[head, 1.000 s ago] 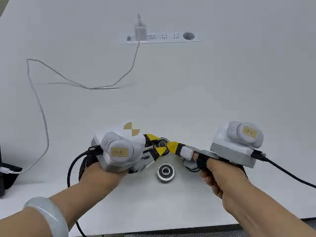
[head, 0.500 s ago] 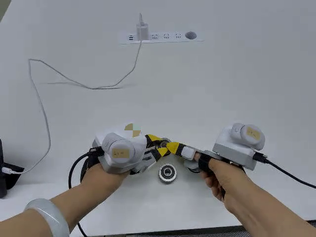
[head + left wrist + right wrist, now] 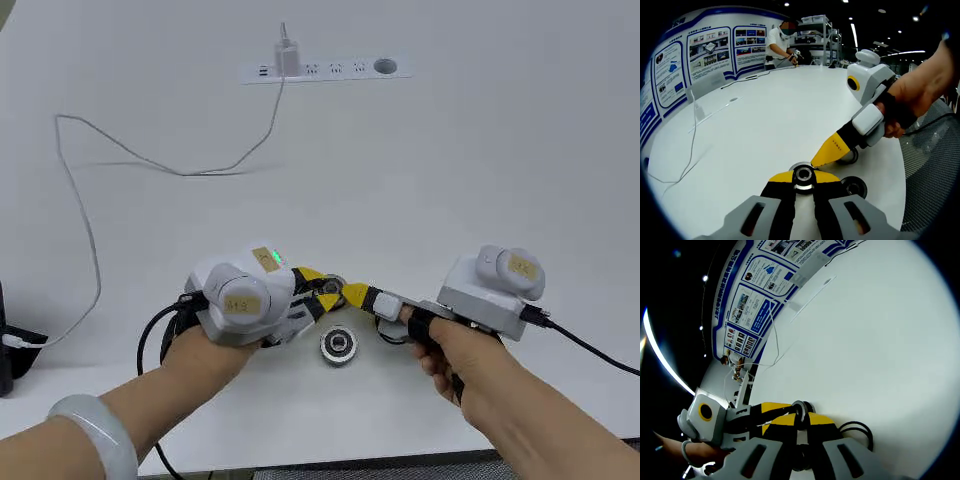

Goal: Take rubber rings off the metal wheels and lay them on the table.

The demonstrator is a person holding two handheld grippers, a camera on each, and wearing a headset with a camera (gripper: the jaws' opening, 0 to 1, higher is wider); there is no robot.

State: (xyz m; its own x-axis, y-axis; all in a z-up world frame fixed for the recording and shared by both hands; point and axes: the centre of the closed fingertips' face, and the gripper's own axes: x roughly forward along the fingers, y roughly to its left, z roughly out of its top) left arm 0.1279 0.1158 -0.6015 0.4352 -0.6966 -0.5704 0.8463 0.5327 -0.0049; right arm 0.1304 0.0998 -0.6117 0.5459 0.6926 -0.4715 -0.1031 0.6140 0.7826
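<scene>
L gripper [image 3: 804, 179] clamps wheel [image 3: 803, 173]; R gripper [image 3: 823, 158] jaws closed, seemingly nipping its rubber ring [image 3: 801, 408]. Weak pinch: ring may slip free, or wheel twist out.

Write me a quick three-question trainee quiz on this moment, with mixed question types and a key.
1. True or false: the left gripper and the right gripper meet at the same held wheel.
2. Where is the second wheel? A: clamped in the right gripper. B: lying free on the table, on the person's side of the gripper tips. C: next to the power strip.
3. Fill in: the loose black items on the table beside the right gripper's jaws are ____.

Key: 1 true; 2 B; 3 rubber rings.
</scene>
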